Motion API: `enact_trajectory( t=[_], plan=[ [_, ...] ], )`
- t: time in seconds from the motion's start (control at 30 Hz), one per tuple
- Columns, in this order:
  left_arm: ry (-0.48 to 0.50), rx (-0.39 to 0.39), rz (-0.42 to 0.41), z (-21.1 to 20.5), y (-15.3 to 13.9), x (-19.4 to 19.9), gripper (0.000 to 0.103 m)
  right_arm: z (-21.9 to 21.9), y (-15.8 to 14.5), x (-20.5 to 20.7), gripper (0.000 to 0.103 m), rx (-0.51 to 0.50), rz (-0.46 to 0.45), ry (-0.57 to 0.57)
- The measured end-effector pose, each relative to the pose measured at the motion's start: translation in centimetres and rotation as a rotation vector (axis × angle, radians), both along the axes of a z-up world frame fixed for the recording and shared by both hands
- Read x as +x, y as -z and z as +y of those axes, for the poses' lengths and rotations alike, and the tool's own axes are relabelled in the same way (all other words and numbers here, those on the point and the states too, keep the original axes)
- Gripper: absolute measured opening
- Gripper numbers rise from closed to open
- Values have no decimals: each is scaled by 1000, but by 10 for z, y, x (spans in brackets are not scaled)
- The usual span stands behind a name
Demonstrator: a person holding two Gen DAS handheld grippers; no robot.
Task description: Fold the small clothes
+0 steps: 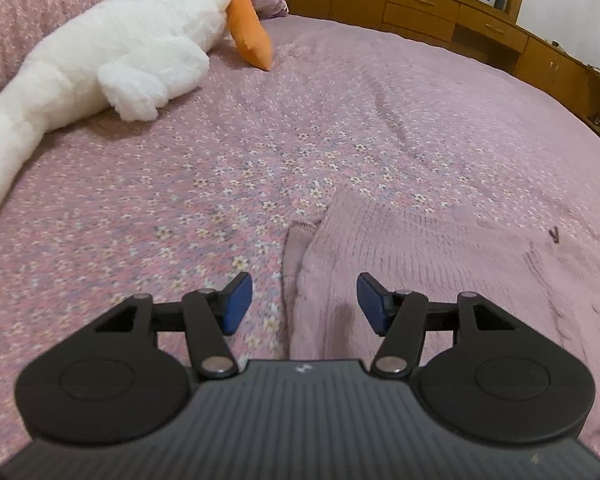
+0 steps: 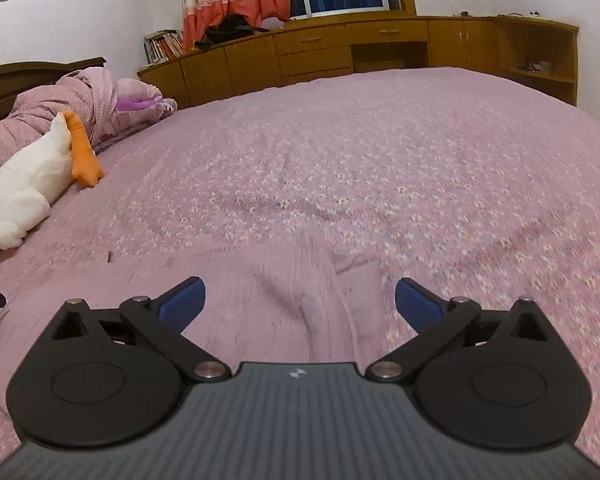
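1. Over the bed (image 1: 220, 152), left claw (image 1: 304, 304) tilts down at the cover, its blue pads (image 1: 236, 304) partly apart with nothing between them.
2. Right claw (image 2: 298, 304) tilts down more shallowly; pads spread wide and empty.
3. Pink knit garment (image 1: 420, 248) lies flat on the floral bedspread. In the left view its left edge runs between the pads and the body spreads to the right; the pads sit above it, no contact seen.
4. In the right view the garment (image 2: 292, 280) lies under and ahead of the claw, a fold ridge between the pads, its right edge near the right pad.
5. White plush toy (image 1: 112, 52) with orange beak lies well apart, far left.
6. Writing: none readable; a small pale logo mark on each claw housing.
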State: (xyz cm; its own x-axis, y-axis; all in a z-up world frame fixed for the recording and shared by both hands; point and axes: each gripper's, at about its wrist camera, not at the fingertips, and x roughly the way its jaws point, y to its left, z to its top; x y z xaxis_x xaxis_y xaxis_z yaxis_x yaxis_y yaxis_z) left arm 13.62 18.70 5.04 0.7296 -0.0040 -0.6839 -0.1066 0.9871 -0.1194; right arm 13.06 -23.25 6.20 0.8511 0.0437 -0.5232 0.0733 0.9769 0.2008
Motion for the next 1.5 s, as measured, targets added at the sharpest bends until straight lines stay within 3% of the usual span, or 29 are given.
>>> enact_trajectory(
  t=[0.53,0.77,0.93,1.13,1.43,1.5],
  plan=[
    [27,12,67,-31,-21,-66,61,1,5,-59,103,-49,30,68],
    [19,-19,80,-42,-19,-79,61,-8,14,-53,103,55,79,2],
    [22,-33,96,-47,-15,-81,61,-12,23,-44,103,123,135,20],
    [30,-14,108,-53,-11,-80,61,-31,45,-37,103,309,145,21],
    [37,2,119,-57,-7,-78,61,-32,50,-35,103,302,157,-1],
    [38,7,124,-58,-6,-78,61,-35,49,-33,103,337,157,6]
  ],
)
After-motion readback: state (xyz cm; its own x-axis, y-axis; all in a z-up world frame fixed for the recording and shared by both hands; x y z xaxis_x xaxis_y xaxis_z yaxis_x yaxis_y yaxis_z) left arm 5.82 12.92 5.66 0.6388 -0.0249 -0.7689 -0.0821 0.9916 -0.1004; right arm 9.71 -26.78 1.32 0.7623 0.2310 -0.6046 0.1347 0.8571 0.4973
